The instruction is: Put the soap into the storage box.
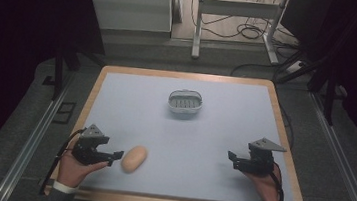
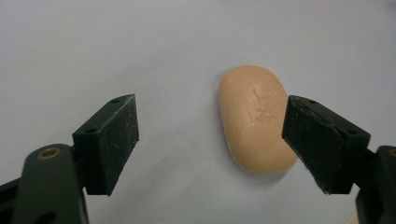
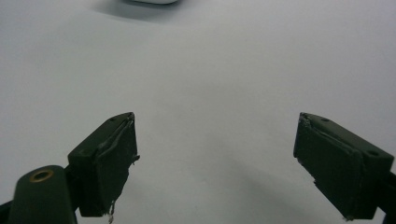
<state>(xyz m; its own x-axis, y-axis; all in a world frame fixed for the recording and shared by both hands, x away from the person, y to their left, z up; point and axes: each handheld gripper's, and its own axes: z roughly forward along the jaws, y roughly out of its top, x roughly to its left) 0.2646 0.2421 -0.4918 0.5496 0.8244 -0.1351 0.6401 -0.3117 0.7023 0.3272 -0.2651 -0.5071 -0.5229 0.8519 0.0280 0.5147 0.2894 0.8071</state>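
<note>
A peach, oval bar of soap (image 1: pixel 134 158) lies on the light blue mat near the front left. My left gripper (image 1: pixel 115 157) stands open just left of it, tips almost at the bar. In the left gripper view the soap (image 2: pixel 257 119) lies flat close to the right jaw, partly in the gap, with my left gripper (image 2: pixel 210 107) wide open. A small white slotted soap dish (image 1: pixel 185 102) sits at the mat's middle back. My right gripper (image 1: pixel 233 160) is open at the front right over bare mat, and in its own view it (image 3: pixel 215 121) holds nothing.
The mat (image 1: pixel 213 134) covers a wooden table with a raised rim (image 1: pixel 283 136). The dish's edge (image 3: pixel 149 1) peeks in at the top of the right gripper view. Beyond the table are dark floor, a white table frame (image 1: pixel 235 16) and cables.
</note>
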